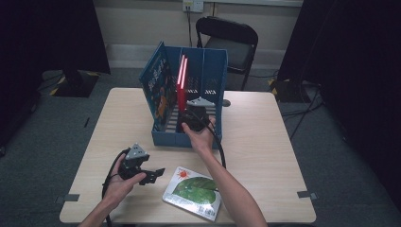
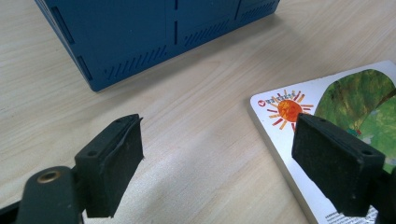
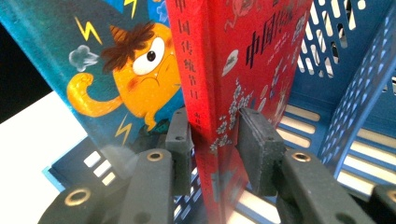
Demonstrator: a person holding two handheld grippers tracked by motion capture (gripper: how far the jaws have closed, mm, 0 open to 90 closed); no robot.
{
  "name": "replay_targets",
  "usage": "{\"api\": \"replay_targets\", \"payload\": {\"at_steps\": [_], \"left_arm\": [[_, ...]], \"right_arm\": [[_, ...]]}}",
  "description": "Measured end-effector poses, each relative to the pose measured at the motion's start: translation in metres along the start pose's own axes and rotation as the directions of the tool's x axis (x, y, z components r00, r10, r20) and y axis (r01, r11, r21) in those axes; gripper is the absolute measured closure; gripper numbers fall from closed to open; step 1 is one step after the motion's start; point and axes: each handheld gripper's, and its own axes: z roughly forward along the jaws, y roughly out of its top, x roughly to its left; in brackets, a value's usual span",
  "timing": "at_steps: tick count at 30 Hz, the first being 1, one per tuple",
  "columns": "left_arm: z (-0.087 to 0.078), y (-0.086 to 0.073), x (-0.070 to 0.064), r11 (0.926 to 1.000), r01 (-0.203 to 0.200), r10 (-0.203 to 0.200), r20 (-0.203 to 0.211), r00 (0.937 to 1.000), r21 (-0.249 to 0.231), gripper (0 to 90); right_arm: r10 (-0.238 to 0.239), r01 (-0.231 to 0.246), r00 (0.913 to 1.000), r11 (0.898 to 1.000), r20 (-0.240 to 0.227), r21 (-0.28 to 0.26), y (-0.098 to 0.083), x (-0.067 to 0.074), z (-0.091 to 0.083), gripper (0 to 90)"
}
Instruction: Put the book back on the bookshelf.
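Observation:
A blue file rack stands at the middle of the table. In it a thin red book stands upright next to a blue book with an orange cartoon figure. My right gripper reaches into the rack. Its jaws straddle the red book low on the spine, the pads close beside it without clearly pressing, so this gripper is open. The orange-figure book leans just left of it. My left gripper rests open near the table's front left, nothing between its jaws. A picture book with a green leaf and a sun lies flat beside it.
A black folding chair stands behind the table. The rack's perforated wall is close on the right of my right gripper. The rack's solid blue front lies ahead of the left gripper, with the leaf book's corner at its right jaw.

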Motion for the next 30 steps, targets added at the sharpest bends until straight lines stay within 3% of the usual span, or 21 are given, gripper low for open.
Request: {"api": "replay_targets", "payload": {"at_steps": [3,6,15,20,30], "left_arm": [[0.0007,-0.0002,-0.0002,1.0000,0.009,-0.009,0.001,1.0000,-0.001,16.2],[0.0001,0.0001,0.0001,1.0000,0.007,-0.007,0.004,1.0000,0.000,16.2],[-0.0002,-0.0002,0.0001,1.0000,0.007,-0.007,0.003,1.0000,-0.001,16.2],[0.0003,-0.0003,0.0001,1.0000,0.008,-0.008,0.003,1.0000,-0.001,16.2],[0.0005,-0.0004,0.0002,1.0000,0.009,-0.009,0.001,1.0000,-0.001,16.2]], "right_arm": [[-0.019,0.019,0.9998,1.000,-0.008,0.010,0.0031,-0.0034,0.0032,66.5],[0.001,-0.001,0.9991,1.000,-0.043,0.007,0.0035,-0.0083,0.0061,65.3],[-0.024,0.025,0.9978,0.999,-0.063,0.019,0.0020,-0.0098,0.0063,61.4],[-0.044,0.046,0.9977,0.998,-0.051,0.034,-0.0025,-0.0078,0.0053,68.7],[-0.077,0.080,0.9955,0.996,-0.056,0.049,-0.0012,-0.0101,0.0048,70.7]]}}
